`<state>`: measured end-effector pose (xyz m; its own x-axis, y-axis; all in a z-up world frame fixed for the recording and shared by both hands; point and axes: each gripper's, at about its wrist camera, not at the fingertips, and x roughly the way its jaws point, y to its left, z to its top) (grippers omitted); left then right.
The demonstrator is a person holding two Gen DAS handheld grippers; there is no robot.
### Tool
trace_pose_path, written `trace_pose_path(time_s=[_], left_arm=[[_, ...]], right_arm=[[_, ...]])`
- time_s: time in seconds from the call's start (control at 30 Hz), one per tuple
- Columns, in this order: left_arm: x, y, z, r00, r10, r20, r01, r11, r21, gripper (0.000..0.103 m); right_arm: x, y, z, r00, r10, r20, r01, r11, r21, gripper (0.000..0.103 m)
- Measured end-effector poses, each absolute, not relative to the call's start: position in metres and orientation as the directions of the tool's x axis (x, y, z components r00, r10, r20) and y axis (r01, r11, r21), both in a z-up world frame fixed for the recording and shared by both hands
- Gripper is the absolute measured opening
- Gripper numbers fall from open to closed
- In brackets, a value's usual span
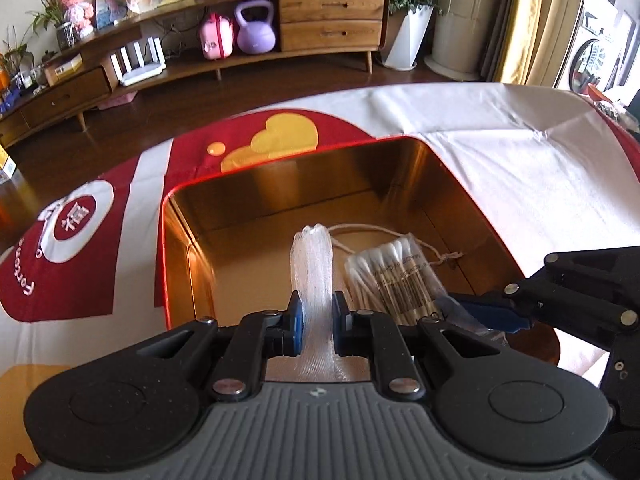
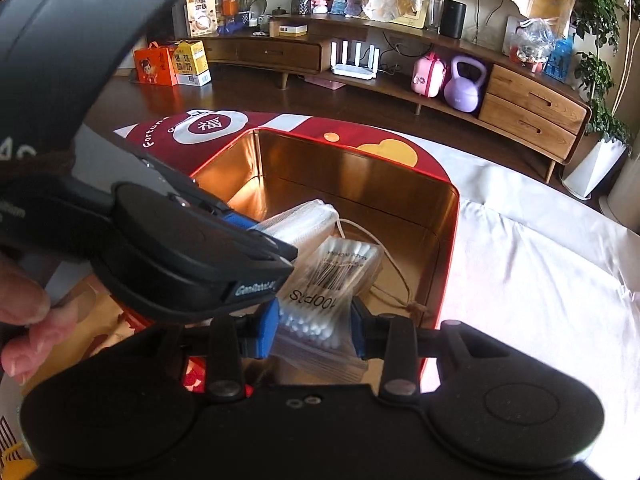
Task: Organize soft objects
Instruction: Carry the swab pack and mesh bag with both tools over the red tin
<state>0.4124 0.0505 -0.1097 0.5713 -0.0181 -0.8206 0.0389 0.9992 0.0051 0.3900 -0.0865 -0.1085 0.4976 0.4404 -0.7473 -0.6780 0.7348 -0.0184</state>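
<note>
Two tools are working over one open tin box (image 1: 400,184) with a gold interior and red rim. You are holding the left tool (image 1: 316,320) clamped on a white mesh foam sleeve (image 1: 312,264); the sleeve's long axis is running straight ahead from the pads, down into the box. You are holding the right tool (image 2: 314,332) clamped on a clear bag of cotton swabs (image 2: 332,276), gripped across its near end, with its long axis also pointing forward and down toward the box floor. The bag's far end appears to be resting low in the box, just beside the sleeve; whether it is touching the floor cannot be told. A loose string (image 2: 380,248) is lying on the box floor behind the bag.

Both items are lying directly ahead of their tools, side by side, sleeve on the left and bag on the right. Judged from this, the coming move is a release: you are needing only to part each tool's pads and lift back clear of the rim.

The box is sitting on a counter covered by a red-and-white printed cloth (image 1: 520,168). Beyond it, a dark wooden floor (image 1: 200,108) and a long wooden sideboard (image 1: 332,20) are showing.
</note>
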Motion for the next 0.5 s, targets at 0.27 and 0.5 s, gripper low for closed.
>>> trace_pose_path(time_s=[0.27, 0.5], left_arm=[[0.4114, 0.0534, -0.1121, 0.557, -0.017, -0.831, 0.016, 1.000, -0.010, 0.014], [0.4071, 0.0530, -0.1039, 0.569, 0.008, -0.823, -0.019, 1.000, -0.003, 0.022]], right_arm=[[0.3917, -0.0871, -0.1100, 0.493, 0.430, -0.756, -0.664, 0.748, -0.008, 0.044], [0.3858, -0.0949, -0.1015, 0.516, 0.440, -0.735, -0.641, 0.767, 0.010, 0.056]])
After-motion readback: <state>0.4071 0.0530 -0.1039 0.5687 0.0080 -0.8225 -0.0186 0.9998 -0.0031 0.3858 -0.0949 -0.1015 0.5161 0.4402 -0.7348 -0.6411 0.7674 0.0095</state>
